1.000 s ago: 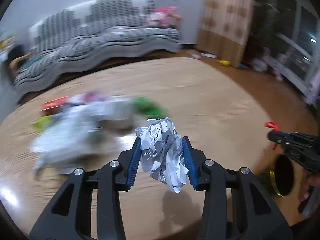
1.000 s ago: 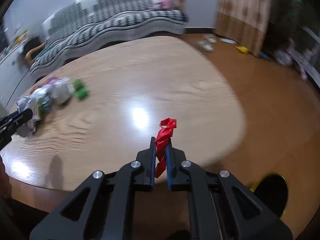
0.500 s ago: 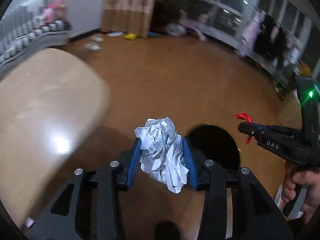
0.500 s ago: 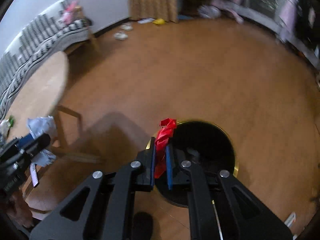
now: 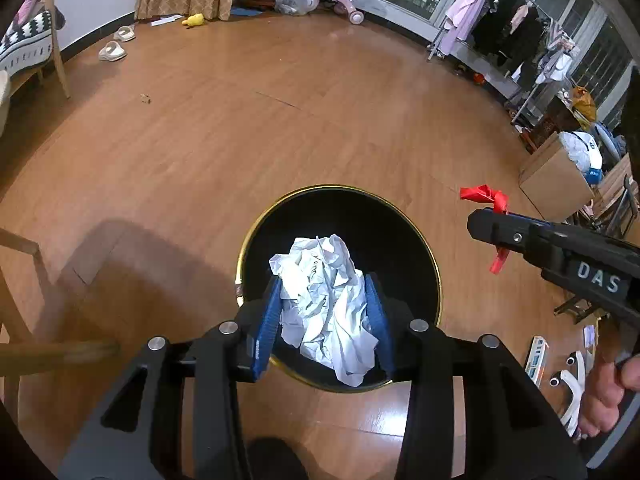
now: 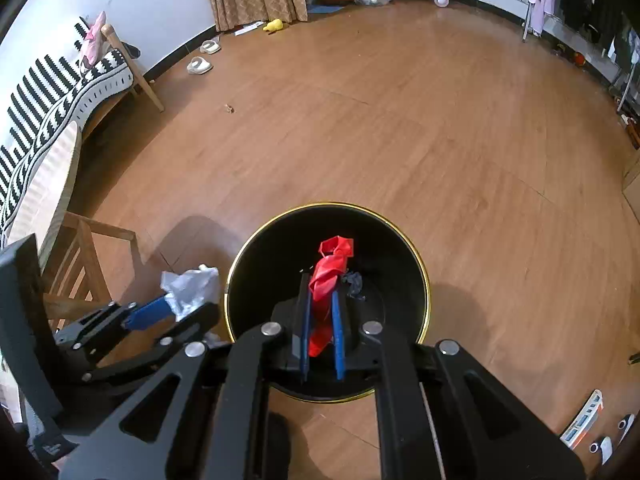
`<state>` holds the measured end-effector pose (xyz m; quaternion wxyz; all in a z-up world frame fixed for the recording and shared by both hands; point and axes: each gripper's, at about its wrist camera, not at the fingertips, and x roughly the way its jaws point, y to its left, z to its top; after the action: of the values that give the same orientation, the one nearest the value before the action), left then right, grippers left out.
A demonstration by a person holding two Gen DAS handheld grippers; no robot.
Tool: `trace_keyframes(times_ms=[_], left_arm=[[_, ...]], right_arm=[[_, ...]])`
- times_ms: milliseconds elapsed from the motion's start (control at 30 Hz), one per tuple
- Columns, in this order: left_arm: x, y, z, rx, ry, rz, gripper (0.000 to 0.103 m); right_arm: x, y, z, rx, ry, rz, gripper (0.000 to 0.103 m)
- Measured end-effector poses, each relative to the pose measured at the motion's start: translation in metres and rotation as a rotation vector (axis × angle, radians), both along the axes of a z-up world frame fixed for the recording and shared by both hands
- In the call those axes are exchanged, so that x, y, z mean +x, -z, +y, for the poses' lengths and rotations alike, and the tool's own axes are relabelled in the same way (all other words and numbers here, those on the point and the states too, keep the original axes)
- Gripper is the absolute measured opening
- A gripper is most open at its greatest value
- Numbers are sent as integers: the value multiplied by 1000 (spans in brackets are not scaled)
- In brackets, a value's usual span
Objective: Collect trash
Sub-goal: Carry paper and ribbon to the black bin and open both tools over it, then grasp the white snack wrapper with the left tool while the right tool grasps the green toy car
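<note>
Left wrist view: the left gripper point(image 5: 325, 312) has its jaws clenched on the crumpled paper point(image 5: 326, 304), directly above the black bin point(image 5: 404, 248); the right gripper point(image 5: 486, 220), marked "DAS", sits right of the rim.

Right wrist view: its jaws pinch the red wrapper point(image 6: 326, 296), long axis along the fingers, over the bin's mouth.

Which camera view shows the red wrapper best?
The right wrist view: the red wrapper sits centred between the right tool's pads, over the black bin. In the left wrist view the wrapper is smaller, at the right side, partly hidden behind that tool.
</note>
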<state>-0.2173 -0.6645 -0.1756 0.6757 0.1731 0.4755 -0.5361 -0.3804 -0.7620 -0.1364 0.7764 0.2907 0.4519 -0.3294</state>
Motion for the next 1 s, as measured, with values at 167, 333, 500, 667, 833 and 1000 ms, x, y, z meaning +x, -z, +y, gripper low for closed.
trace_keyframes(times_ms=[167, 333, 500, 667, 833, 1000], left_arm=[[-3, 1, -7, -22, 32, 13, 64], [0, -4, -2, -43, 37, 14, 74], [-1, -14, 7, -36, 31, -29, 76], [5, -33, 23, -31, 23, -62, 78], [20, -67, 54, -65, -3, -73, 83], [44, -103, 103, -94, -71, -114, 88]], right_arm=[[0, -1, 0, 3, 11, 0, 10], [4, 2, -1, 9, 18, 1, 10], [7, 1, 0, 6, 17, -2, 10], [10, 3, 0, 13, 19, 15, 10], [20, 3, 0, 18, 39, 45, 73], [39, -13, 16, -22, 20, 27, 76]])
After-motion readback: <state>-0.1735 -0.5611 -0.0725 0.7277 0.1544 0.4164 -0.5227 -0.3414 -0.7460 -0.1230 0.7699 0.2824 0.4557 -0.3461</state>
